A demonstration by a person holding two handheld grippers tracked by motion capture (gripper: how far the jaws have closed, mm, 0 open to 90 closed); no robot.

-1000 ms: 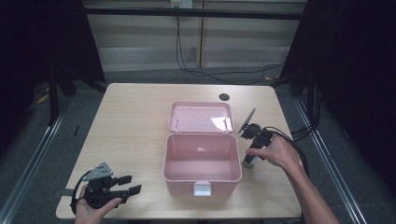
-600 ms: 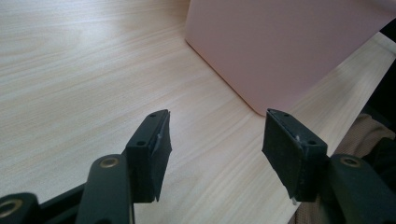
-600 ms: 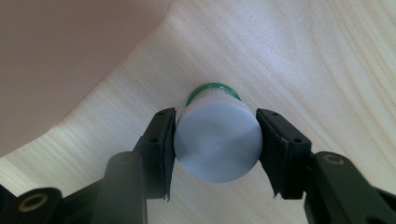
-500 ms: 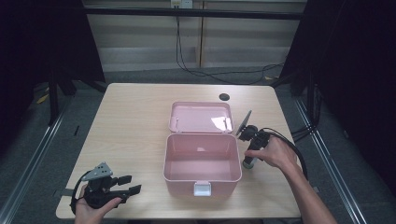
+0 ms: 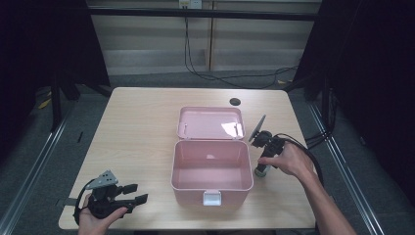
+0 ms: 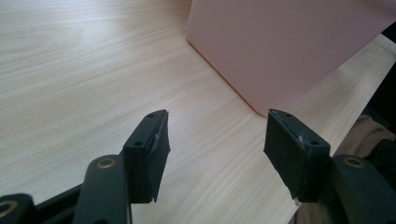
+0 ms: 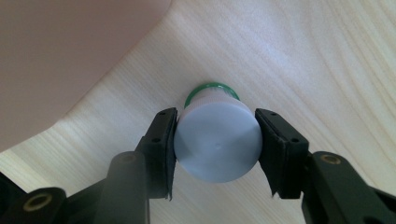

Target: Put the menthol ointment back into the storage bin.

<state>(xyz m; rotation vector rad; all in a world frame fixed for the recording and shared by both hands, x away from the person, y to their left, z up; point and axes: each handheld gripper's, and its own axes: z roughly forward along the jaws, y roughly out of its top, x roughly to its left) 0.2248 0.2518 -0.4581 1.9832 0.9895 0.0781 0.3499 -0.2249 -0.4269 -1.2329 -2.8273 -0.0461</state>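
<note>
Right tongs (image 7: 215,140) pinch a white-capped, green-ringed bottle (image 7: 217,140) upright on the wooden bench (image 5: 142,132) beside the open pink plastic box (image 5: 211,166); smooth cap could slip. Left tongs (image 6: 217,140) gape empty.

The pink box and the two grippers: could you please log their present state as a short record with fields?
box: pink box, lid open, inside looks empty
bottle: white-capped bottle with a green ring, upright on the table, right of the box
right gripper: right gripper, jaws on both sides of the cap
left gripper: left gripper, jaws apart, nothing between them, near the table's front left corner
</note>
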